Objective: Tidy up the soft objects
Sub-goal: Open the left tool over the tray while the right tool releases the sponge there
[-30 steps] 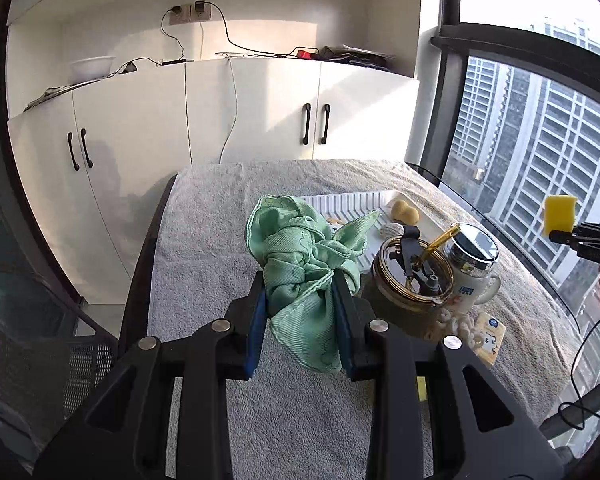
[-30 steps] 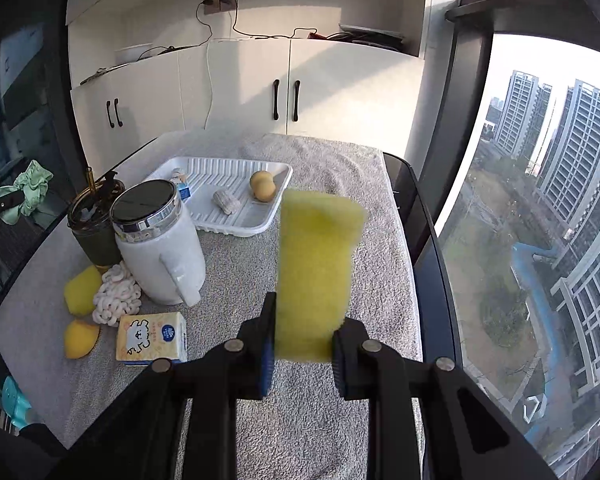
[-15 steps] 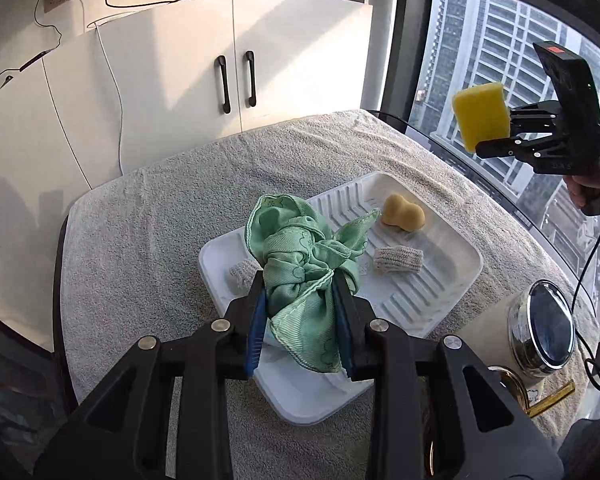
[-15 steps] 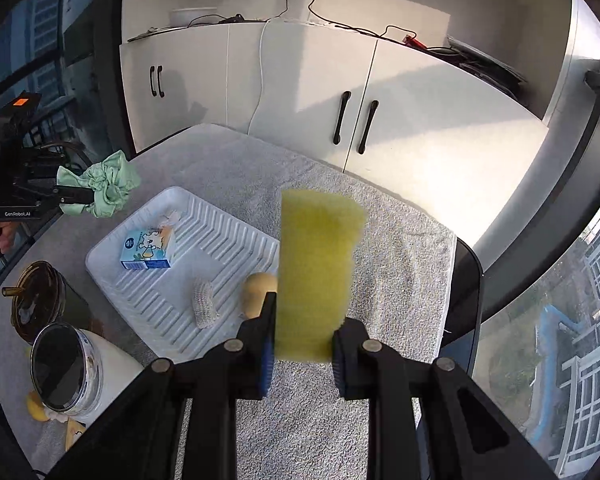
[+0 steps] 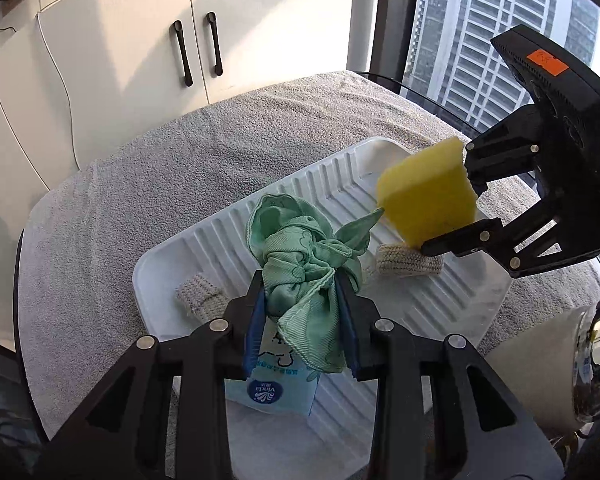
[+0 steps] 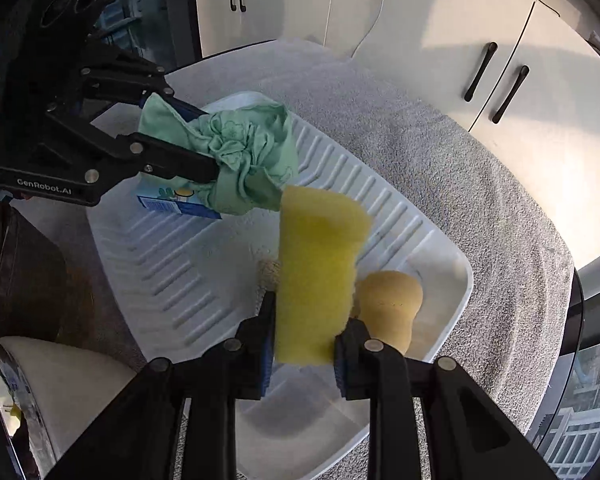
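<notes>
My left gripper (image 5: 303,300) is shut on a crumpled green cloth (image 5: 300,248) and holds it above the white ribbed tray (image 5: 420,312). My right gripper (image 6: 303,344) is shut on a yellow sponge (image 6: 318,268) and holds it above the same tray (image 6: 172,264). The sponge (image 5: 428,196) and right gripper (image 5: 472,208) show at the right of the left wrist view. The cloth (image 6: 244,152) and left gripper (image 6: 216,148) show at upper left in the right wrist view. In the tray lie a tan peanut-shaped sponge (image 6: 388,304), two knitted pieces (image 5: 408,262) (image 5: 198,294) and a tissue pack (image 5: 272,376).
The tray sits on a grey towel (image 5: 140,184) that covers the table. A white lidded jar (image 5: 560,360) stands right of the tray, and a dark container (image 6: 24,280) stands beside it. White cabinets (image 5: 140,40) are behind and a window (image 5: 480,20) at the right.
Both grippers have moved in over the tray and come close together, each still holding its item. The cloth and sponge are lower and nearly meet above the tray's middle.
</notes>
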### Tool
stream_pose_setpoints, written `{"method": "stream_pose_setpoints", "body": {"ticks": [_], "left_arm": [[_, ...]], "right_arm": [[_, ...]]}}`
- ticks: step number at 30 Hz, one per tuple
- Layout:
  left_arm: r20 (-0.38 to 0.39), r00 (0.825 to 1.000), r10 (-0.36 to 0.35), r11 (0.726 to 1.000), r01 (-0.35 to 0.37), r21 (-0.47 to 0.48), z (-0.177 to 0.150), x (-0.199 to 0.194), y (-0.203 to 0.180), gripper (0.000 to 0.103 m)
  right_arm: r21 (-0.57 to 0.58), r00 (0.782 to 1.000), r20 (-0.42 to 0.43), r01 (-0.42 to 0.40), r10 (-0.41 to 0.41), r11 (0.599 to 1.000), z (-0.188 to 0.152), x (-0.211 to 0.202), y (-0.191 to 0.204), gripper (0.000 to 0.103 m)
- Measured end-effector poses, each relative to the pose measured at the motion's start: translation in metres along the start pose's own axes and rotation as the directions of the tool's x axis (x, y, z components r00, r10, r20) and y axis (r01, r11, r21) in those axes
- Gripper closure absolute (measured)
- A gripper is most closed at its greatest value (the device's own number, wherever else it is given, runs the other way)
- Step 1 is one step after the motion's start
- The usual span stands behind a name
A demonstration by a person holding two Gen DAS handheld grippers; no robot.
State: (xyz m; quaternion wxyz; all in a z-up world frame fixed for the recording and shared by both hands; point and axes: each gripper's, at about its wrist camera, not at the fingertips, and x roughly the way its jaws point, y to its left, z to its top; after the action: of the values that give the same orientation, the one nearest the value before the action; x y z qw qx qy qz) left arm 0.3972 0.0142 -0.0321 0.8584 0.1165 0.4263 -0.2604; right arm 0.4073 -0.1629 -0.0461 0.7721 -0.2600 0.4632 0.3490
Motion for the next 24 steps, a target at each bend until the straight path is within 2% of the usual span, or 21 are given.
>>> {"method": "stream_pose_setpoints", "body": {"ticks": [1, 2, 3, 6, 8, 16, 22, 24], "left_arm": [[0.000, 1.000, -0.003, 1.000, 0.003, -0.007, 0.000, 0.000, 0.001, 0.067], [0.004, 1.000, 0.000, 1.000, 0.000, -0.015, 0.001, 0.000, 0.003, 0.064], [0.011, 1.000, 0.005, 1.000, -0.005, -0.023, 0.001, -0.001, 0.004, 0.056], [0.024, 1.000, -0.009, 0.999, 0.010, -0.045, 0.001, -0.006, 0.007, 0.044], [0.026, 1.000, -0.008, 0.999, 0.009, -0.047, -0.001, -0.008, 0.007, 0.043], [0.050, 0.999, -0.021, 0.997, 0.025, -0.071, -0.004, -0.017, 0.009, 0.042], [0.075, 0.997, -0.013, 0.997, 0.018, -0.079, -0.004, -0.028, 0.010, 0.038], [0.086, 0.996, -0.012, 0.996, 0.020, -0.089, -0.006, -0.034, 0.012, 0.033]], "right_arm": [[-0.004, 1.000, -0.003, 0.008, -0.008, 1.000, 0.000, 0.002, -0.001, 0.076], [-0.006, 1.000, -0.007, 0.013, -0.013, 1.000, -0.001, 0.003, 0.003, 0.072], [-0.006, 1.000, -0.008, 0.018, -0.018, 1.000, -0.001, 0.003, 0.003, 0.067], [-0.004, 1.000, -0.010, 0.025, -0.025, 1.000, -0.005, -0.001, 0.002, 0.058], [-0.014, 0.999, -0.019, 0.037, -0.037, 0.999, -0.008, 0.001, 0.005, 0.054], [0.002, 0.999, -0.026, 0.037, -0.037, 0.999, -0.017, -0.003, 0.003, 0.051], [0.048, 0.999, -0.004, 0.048, -0.048, 0.998, -0.029, -0.022, -0.006, 0.045], [0.060, 0.998, 0.011, 0.057, -0.057, 0.997, -0.034, -0.030, -0.007, 0.040]]}}
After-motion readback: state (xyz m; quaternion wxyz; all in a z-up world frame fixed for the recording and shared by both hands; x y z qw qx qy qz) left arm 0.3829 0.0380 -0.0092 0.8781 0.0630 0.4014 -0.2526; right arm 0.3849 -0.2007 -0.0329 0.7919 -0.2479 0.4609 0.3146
